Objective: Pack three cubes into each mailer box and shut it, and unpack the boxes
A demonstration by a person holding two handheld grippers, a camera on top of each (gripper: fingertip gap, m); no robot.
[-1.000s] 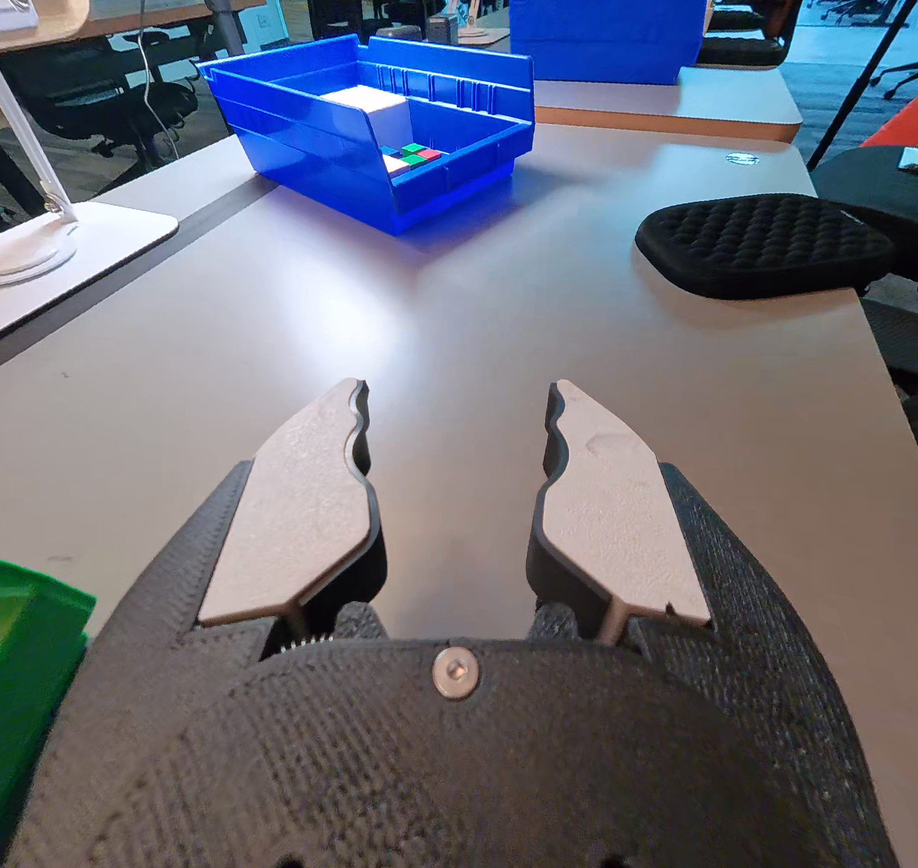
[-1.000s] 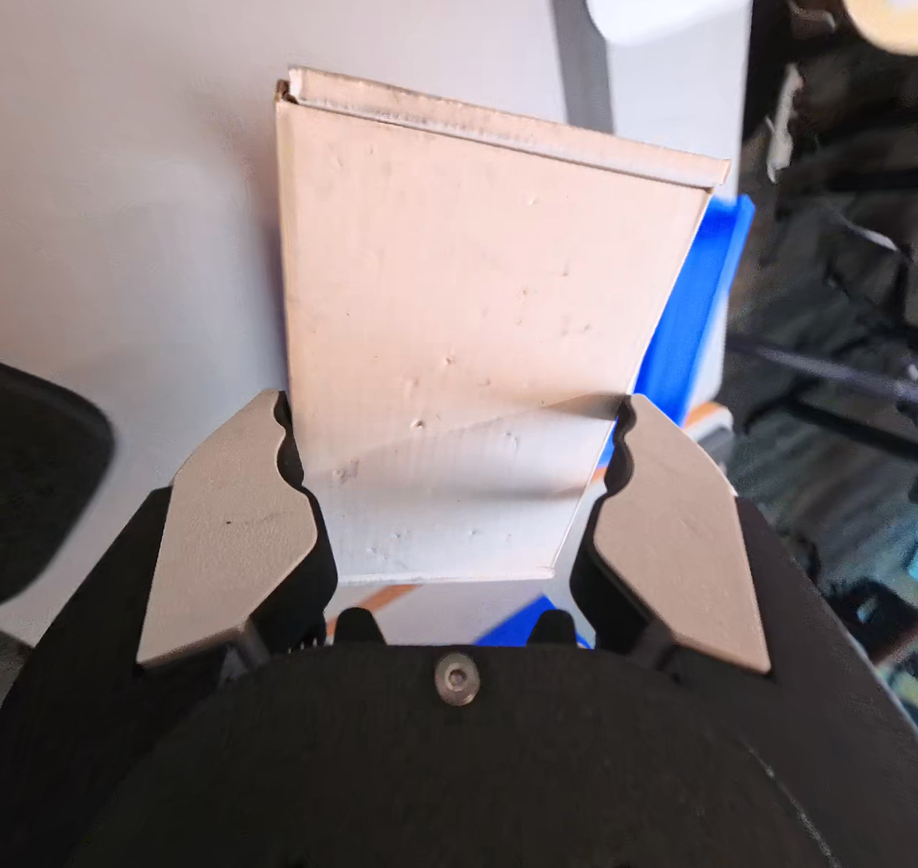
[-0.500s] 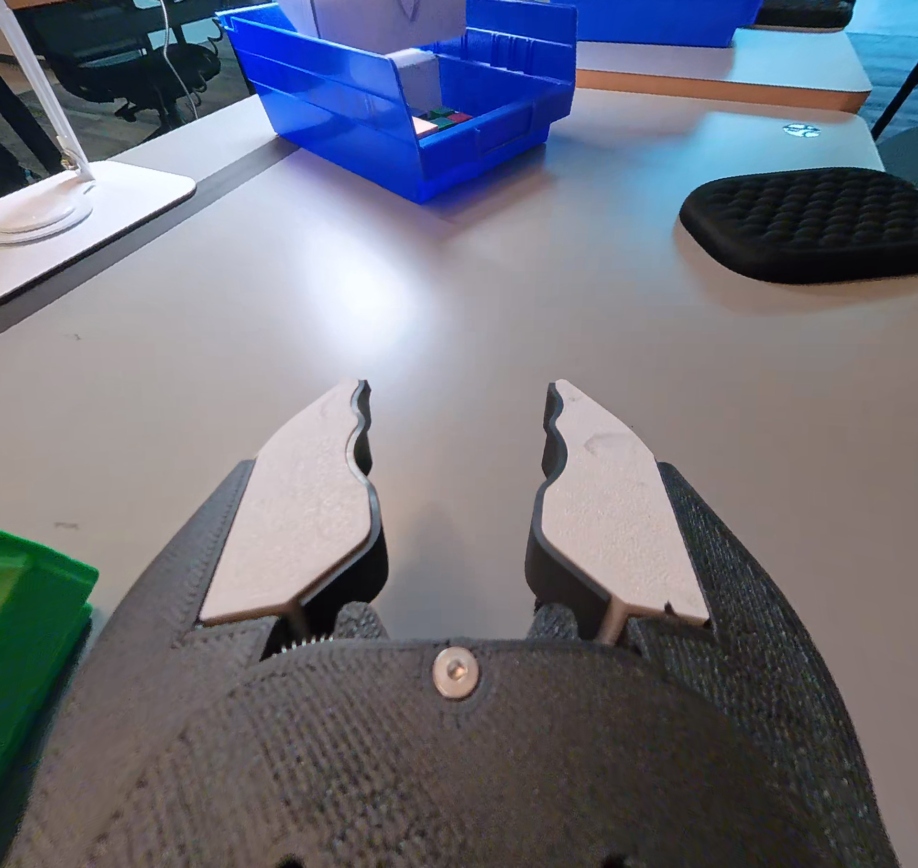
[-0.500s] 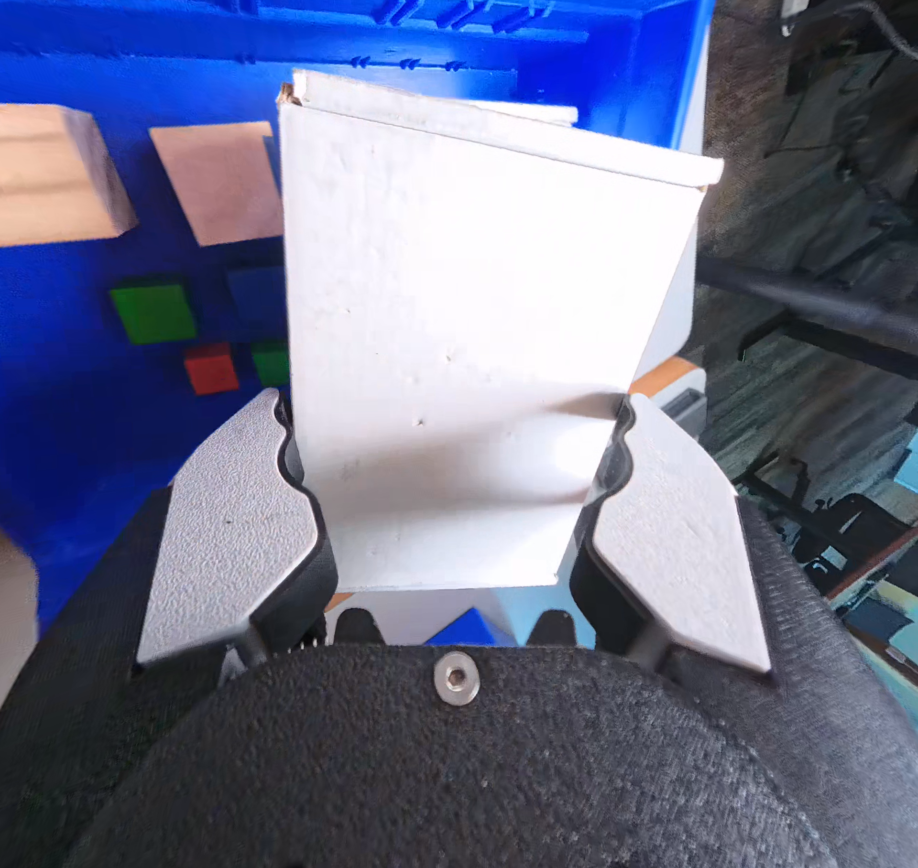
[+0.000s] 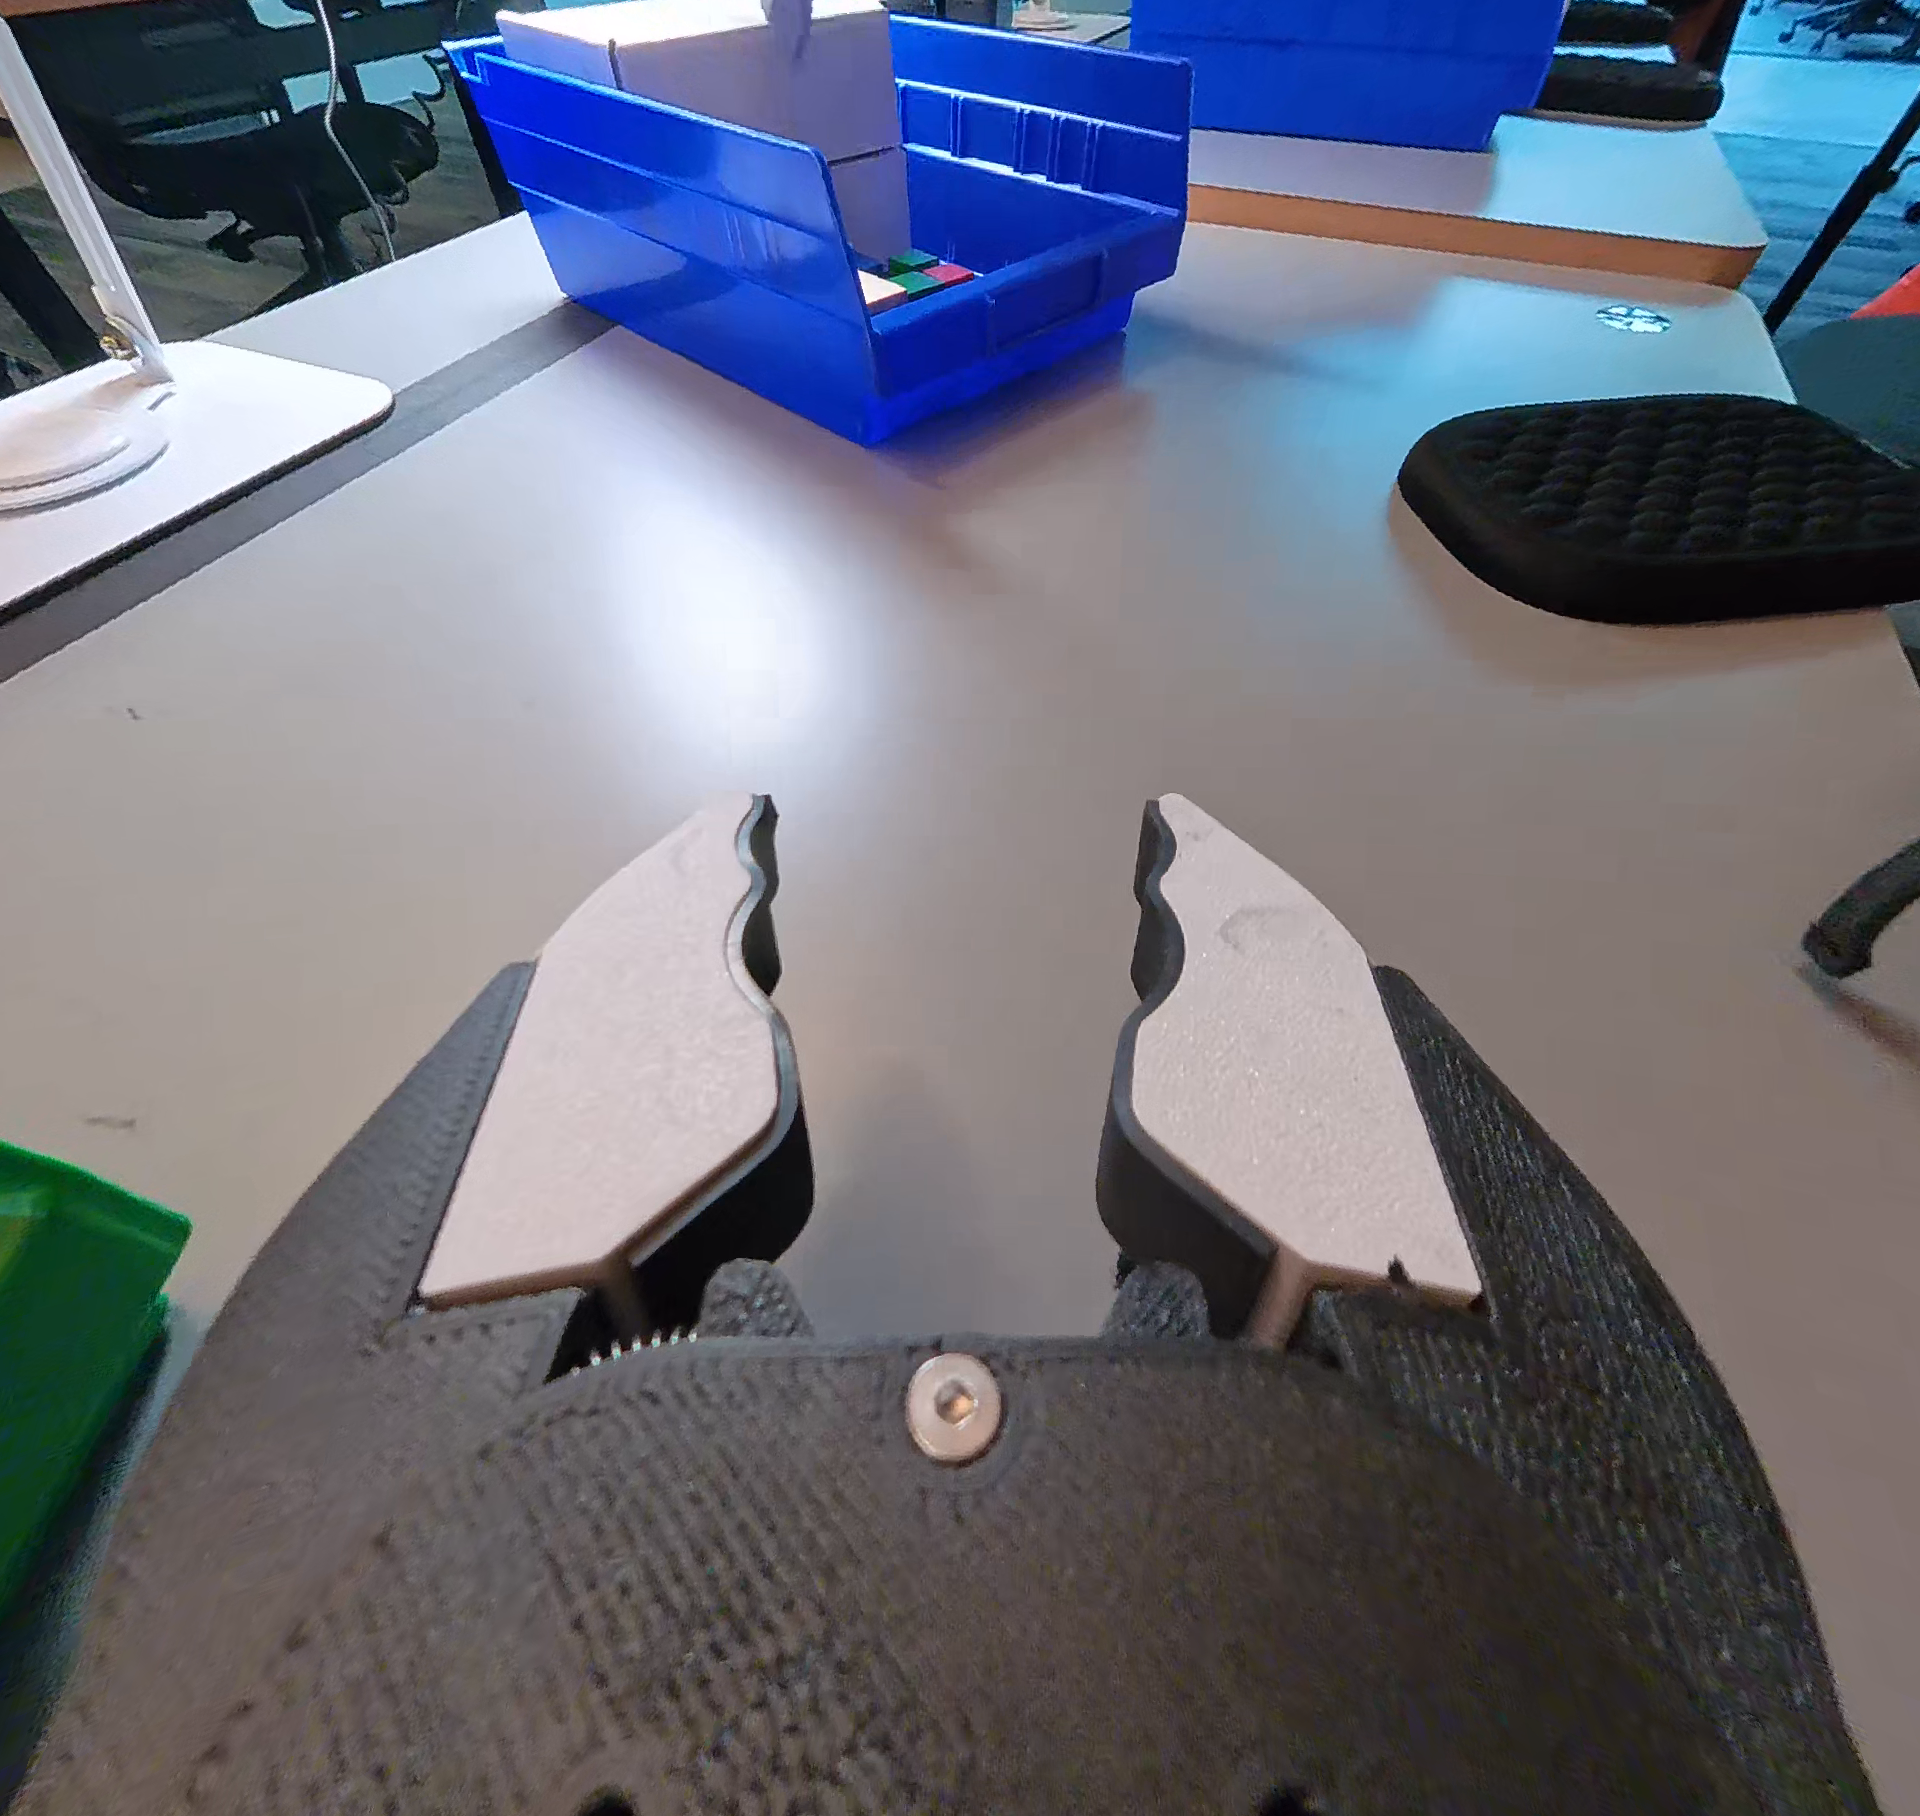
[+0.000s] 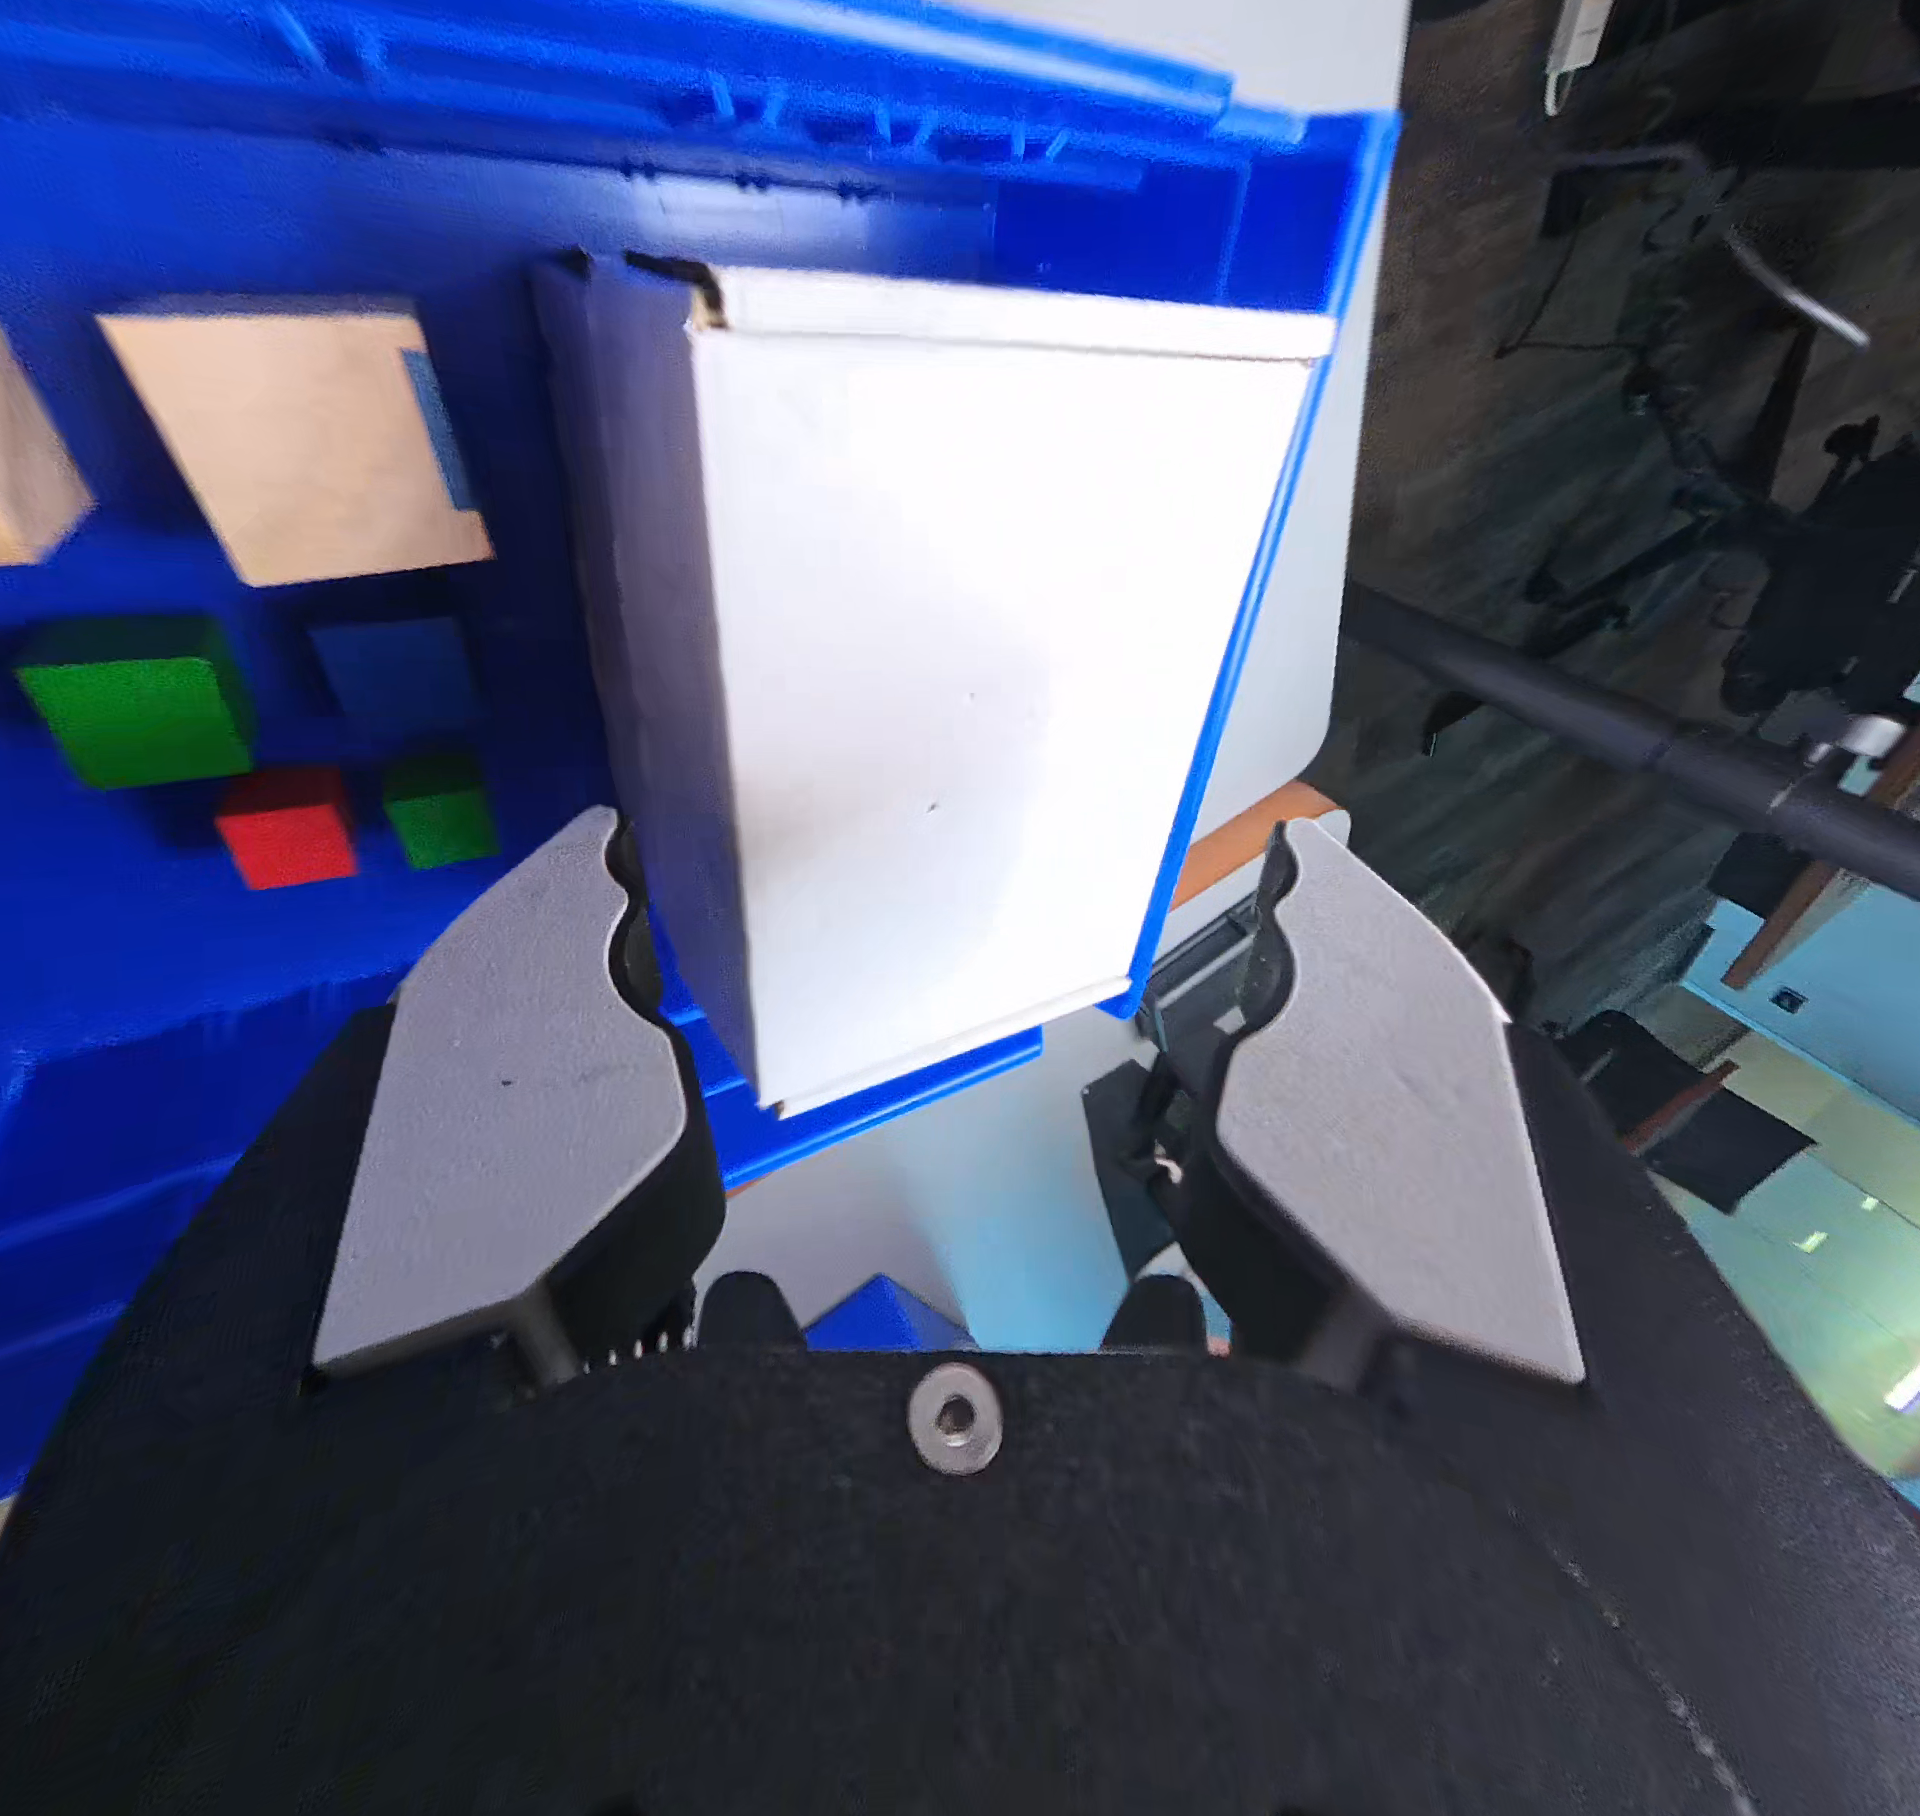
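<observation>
A white mailer box (image 6: 966,644), shut, stands in the right end of the blue bin (image 6: 312,104). My right gripper (image 6: 945,841) is open just above it, with its fingers clear of the box sides. Loose cubes lie on the bin floor to the left: a green one (image 6: 135,701), a red one (image 6: 286,826), a smaller green one (image 6: 442,810), a blue one (image 6: 395,675) and a wooden block (image 6: 301,436). In the left wrist view the box (image 5: 748,73) rises above the bin (image 5: 727,239). My left gripper (image 5: 956,821) is open and empty over the grey table (image 5: 727,727).
A black cushion pad (image 5: 1662,509) lies at the table's right edge. A white lamp base (image 5: 156,436) sits on the left. A green bin (image 5: 62,1351) is at the near left. A second blue bin (image 5: 1340,52) stands on the table behind. My hands' fingertips stand some 45 cm from each other. The left gripper is farther from the wooden block (image 6: 301,436), some 35 cm, than the right, some 8 cm.
My right gripper carried the white box over the blue bin, lowered it in and opened, letting it go. My left gripper stayed open and moved a little nearer the bin.
</observation>
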